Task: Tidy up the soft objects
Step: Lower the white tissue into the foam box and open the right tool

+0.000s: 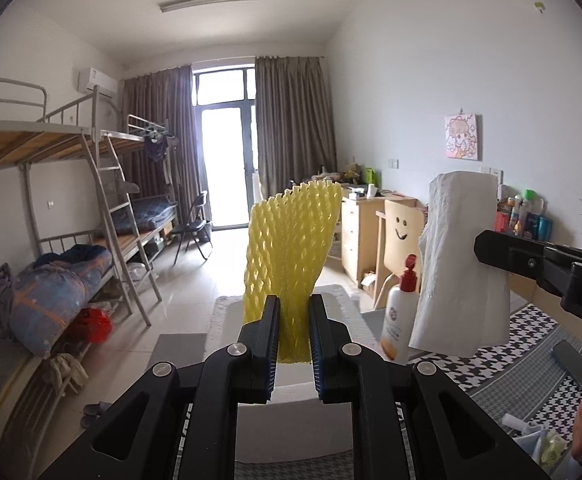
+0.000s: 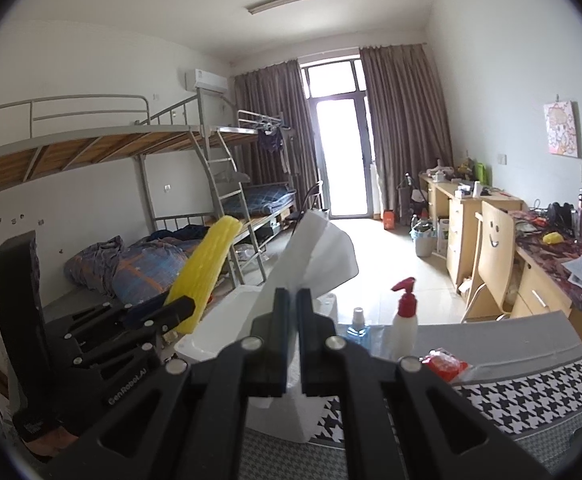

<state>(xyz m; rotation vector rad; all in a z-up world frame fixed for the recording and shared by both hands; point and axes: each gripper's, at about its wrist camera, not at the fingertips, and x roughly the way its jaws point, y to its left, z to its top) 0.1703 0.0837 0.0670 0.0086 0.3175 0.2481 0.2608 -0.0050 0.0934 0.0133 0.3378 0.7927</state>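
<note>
A yellow foam net sleeve [image 1: 287, 248] stands upright between the jaws of my left gripper [image 1: 294, 336], which is shut on its lower end. The same yellow sleeve [image 2: 207, 268] shows at the left of the right wrist view, with the left gripper [image 2: 179, 308] under it. My right gripper [image 2: 293, 332] is shut on a white sheet of soft paper or foam [image 2: 315, 260], which rises and folds above the jaws. In the left wrist view that white sheet [image 1: 459, 264] hangs from the right gripper [image 1: 487, 246] at the right. Both are held in the air above a white foam box [image 2: 231, 320].
The table has a black-and-white houndstooth cloth [image 2: 531, 396]. On it stand a white lotion bottle with a red pump [image 1: 401, 316], a small blue bottle [image 2: 358, 328] and a red packet [image 2: 445, 364]. Bunk beds [image 1: 51, 200] line the left wall, desks and a chair [image 2: 491, 256] the right.
</note>
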